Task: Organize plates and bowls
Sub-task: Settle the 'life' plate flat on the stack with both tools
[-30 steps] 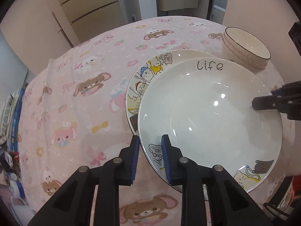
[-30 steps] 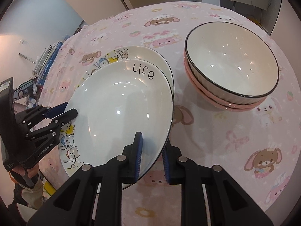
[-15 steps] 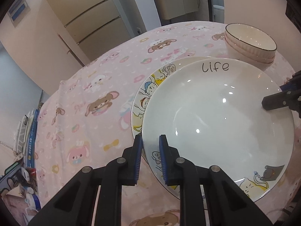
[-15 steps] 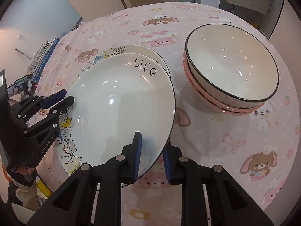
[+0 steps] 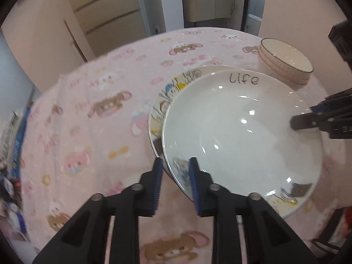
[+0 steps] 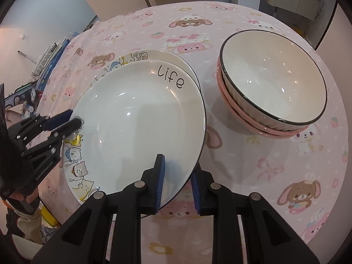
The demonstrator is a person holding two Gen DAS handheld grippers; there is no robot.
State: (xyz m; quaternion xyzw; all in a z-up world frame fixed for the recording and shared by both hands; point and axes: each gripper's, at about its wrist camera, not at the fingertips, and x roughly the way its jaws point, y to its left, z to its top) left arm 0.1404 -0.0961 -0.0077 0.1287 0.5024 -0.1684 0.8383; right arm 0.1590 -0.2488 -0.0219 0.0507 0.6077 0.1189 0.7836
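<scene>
Biggest thing here is the round table under a pink tablecloth (image 6: 275, 165) printed with cartoon bunnies and bears. Around it the room is beige: a door with metal bands behind the table in the left wrist view, plus a vanity cabinet (image 5: 206, 6) with bottles on top seen through an open doorway

Next down: the white "life" plate (image 6: 136, 127), a deep one with cartoon cats along its rim. It sits on top of a second cartoon plate (image 6: 140, 56) of the same kind, shifted toward the camera so only the far crescent of the lower one peeks out. Just to the right of the plates, not touching, are the stacked bowls (image 6: 272, 81), cream with a dark rim nested in a pink one

The right gripper (image 6: 177, 182) is clamped on the near edge of the life plate, one blue pad on the inner face, the other under the rim. The left gripper (image 5: 175, 182) straddles the opposite rim, its jaws opening, with a visible gap at the outer pad, so it's letting go

Only the right wrist view shows the bowl interiors, the books and clutter (image 6: 46, 66) past the table's left edge, and a bit of the person's hand (image 6: 13, 195) behind the left gripper. Only the left wrist view gets the vanity and the doorway
</scene>
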